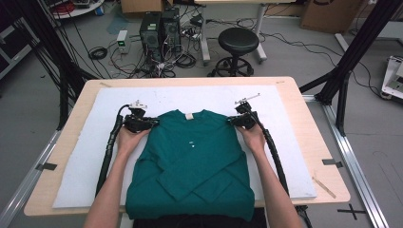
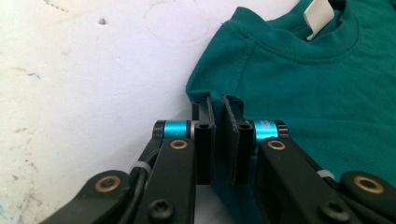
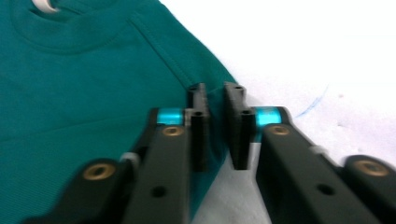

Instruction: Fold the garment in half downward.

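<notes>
A teal sweatshirt lies flat on a white mat covering the table, neck pointing away from the person, both sleeves folded across its front. The left tool sits at the garment's left shoulder corner, its jaws drawn narrow and pinching the fabric edge there. The right tool mirrors it at the right shoulder corner, jaws likewise narrow with teal cloth caught between them. A white label shows inside the collar.
</notes>
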Tool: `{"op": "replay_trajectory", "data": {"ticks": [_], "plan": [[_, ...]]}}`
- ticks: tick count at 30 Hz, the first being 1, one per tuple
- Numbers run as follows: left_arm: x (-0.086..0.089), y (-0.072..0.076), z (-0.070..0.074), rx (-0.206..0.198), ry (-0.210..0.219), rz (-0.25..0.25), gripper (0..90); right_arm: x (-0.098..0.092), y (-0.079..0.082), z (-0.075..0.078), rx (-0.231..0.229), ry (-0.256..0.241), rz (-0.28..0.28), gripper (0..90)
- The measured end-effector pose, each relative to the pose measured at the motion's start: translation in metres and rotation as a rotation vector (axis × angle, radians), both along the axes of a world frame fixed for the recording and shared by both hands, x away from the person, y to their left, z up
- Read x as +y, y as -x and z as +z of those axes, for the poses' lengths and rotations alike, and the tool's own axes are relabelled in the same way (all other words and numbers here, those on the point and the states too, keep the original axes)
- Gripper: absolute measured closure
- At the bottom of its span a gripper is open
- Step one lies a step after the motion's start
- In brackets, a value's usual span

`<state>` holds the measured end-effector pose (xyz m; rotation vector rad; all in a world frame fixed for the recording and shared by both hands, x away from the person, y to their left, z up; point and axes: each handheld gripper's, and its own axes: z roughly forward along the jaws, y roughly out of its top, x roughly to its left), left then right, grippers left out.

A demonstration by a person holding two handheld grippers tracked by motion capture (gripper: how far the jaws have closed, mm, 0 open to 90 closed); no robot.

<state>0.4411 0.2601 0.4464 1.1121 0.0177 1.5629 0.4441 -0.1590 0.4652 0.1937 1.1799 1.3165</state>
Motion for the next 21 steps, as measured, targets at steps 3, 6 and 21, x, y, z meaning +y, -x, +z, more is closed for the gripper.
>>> {"op": "replay_trajectory", "data": {"ticks": [3,6,21], "plan": [[0.0,0.0,0.0,0.003,0.0,-0.002,83.7,-0.001,0.0,0.0,-0.005,0.008,0.002,85.1],[-0.001,0.0,-0.001,-0.004,-0.001,0.006,84.0,0.002,0.004,-0.002,-0.029,0.01,-0.034,85.8],[-0.004,0.039,-0.019,-0.11,0.007,-0.016,85.4,-0.01,0.031,-0.012,-0.102,0.005,0.013,86.2]]}}
